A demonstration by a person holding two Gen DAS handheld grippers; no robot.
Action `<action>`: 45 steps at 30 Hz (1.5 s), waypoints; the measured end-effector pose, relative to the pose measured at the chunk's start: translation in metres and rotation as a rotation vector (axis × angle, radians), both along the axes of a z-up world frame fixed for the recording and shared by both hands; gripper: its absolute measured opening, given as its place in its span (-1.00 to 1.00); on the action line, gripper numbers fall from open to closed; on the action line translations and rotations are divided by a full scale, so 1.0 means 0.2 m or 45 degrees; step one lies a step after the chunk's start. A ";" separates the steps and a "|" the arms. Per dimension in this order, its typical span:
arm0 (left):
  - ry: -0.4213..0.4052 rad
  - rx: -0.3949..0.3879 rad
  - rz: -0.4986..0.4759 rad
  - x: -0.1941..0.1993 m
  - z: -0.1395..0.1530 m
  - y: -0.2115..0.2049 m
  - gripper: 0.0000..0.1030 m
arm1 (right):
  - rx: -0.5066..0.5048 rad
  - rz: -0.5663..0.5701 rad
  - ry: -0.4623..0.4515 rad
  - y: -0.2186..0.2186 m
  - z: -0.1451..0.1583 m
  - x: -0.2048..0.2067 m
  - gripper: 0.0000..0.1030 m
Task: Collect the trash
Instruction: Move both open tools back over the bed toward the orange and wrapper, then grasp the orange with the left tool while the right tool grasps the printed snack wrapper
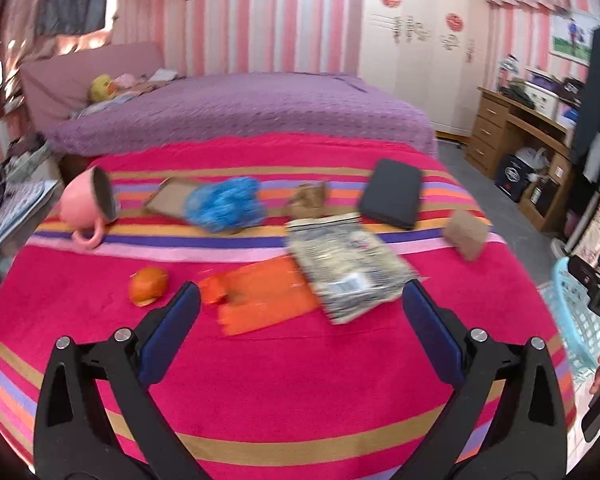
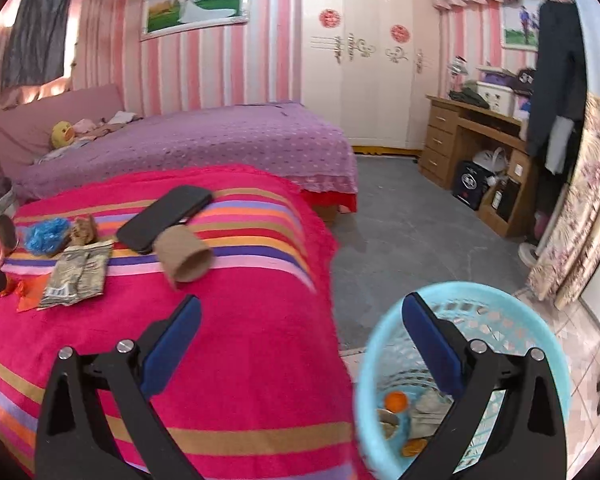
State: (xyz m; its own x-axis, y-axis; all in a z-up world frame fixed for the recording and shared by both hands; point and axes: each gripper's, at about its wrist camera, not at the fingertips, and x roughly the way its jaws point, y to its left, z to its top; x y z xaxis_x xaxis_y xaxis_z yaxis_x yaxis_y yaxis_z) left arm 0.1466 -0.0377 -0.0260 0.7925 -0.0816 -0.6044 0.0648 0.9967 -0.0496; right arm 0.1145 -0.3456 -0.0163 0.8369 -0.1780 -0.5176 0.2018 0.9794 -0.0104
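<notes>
Here we see both claws spread wide with nothing between their blue pads. The left claw (image 1: 300, 300) hovers over the striped blanket (image 1: 260, 380), just short of an orange wrapper (image 1: 260, 300) and a crumpled snack packet (image 1: 344, 264). Beyond them lie an orange peel (image 1: 148, 285), a tipped pink mug (image 1: 88, 204), a blue plastic wad (image 1: 224, 204), a black phone (image 1: 392, 192) and a cardboard tube (image 1: 466, 234). The right claw (image 2: 300, 312) hangs at the blanket's edge, one finger over the light blue basket (image 2: 540, 320) on the floor. In the basket we can make out orange peel pieces (image 2: 396, 400) and pale scraps. Nothing blocks either claw.
</notes>
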 end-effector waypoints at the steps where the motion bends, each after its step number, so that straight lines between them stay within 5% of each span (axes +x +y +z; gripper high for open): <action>1: 0.007 0.000 0.017 0.01 -0.01 0.04 0.89 | -0.012 0.018 0.004 0.04 0.00 0.01 0.90; 24: 0.167 0.044 0.180 0.22 -0.19 0.60 0.86 | 0.006 0.083 0.135 0.38 -0.10 0.20 0.90; 30: 0.225 0.020 0.142 0.30 -0.24 0.62 0.55 | -0.016 0.085 0.146 0.42 -0.11 0.24 0.90; 37: 0.251 0.036 0.096 0.32 -0.26 0.59 -0.32 | 0.020 0.167 0.153 0.51 -0.11 0.29 0.90; 45: 0.237 0.004 0.113 0.28 -0.25 0.62 -0.44 | 0.042 0.322 0.189 0.72 -0.15 0.36 0.87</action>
